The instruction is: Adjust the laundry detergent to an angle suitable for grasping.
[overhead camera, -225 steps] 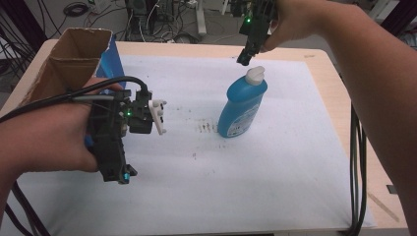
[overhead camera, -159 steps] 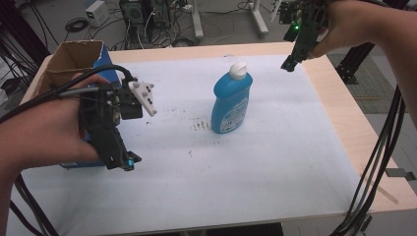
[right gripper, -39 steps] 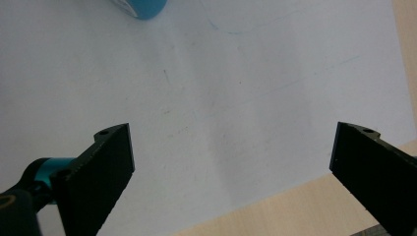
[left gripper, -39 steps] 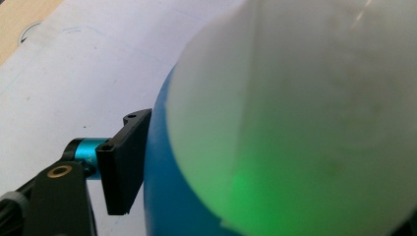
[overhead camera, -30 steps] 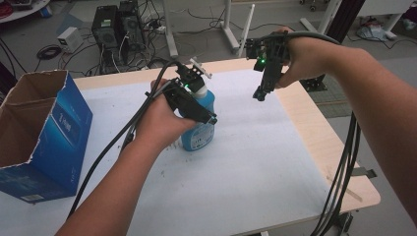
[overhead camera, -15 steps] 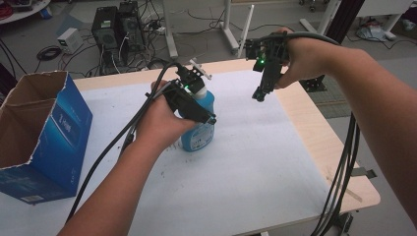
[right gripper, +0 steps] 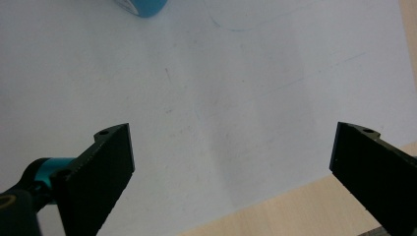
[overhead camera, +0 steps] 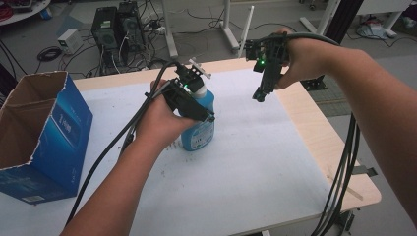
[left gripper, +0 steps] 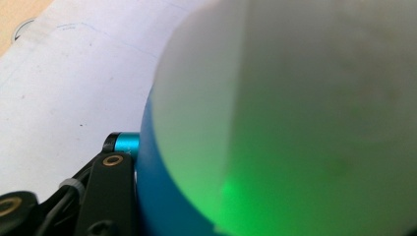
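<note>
A blue bottle (overhead camera: 200,129) with a white cap (left gripper: 295,98) stands upright on the white sheet, left of the table's middle. My left gripper (overhead camera: 189,94) comes down over its top, and the cap sits very close to that gripper's camera. One black finger (left gripper: 115,184) stands wide, right beside the blue shoulder (left gripper: 147,187); the other is hidden behind the cap. My right gripper (overhead camera: 260,93) hangs in the air to the right of the bottle, apart from it. In its own view the right gripper (right gripper: 236,147) is open over bare sheet, with the bottle's base (right gripper: 142,7) at the top edge.
An open blue cardboard box (overhead camera: 46,132) stands at the table's left. The white sheet (overhead camera: 246,167) covers most of the wooden table (overhead camera: 319,132). Cables (overhead camera: 344,167) hang off the right edge. Computer cases (overhead camera: 118,24) and stand legs are on the floor behind.
Over several seconds my left gripper went from beside the box to the bottle's top, and the right gripper drew away from the cap. In the last second nothing visibly moved.
</note>
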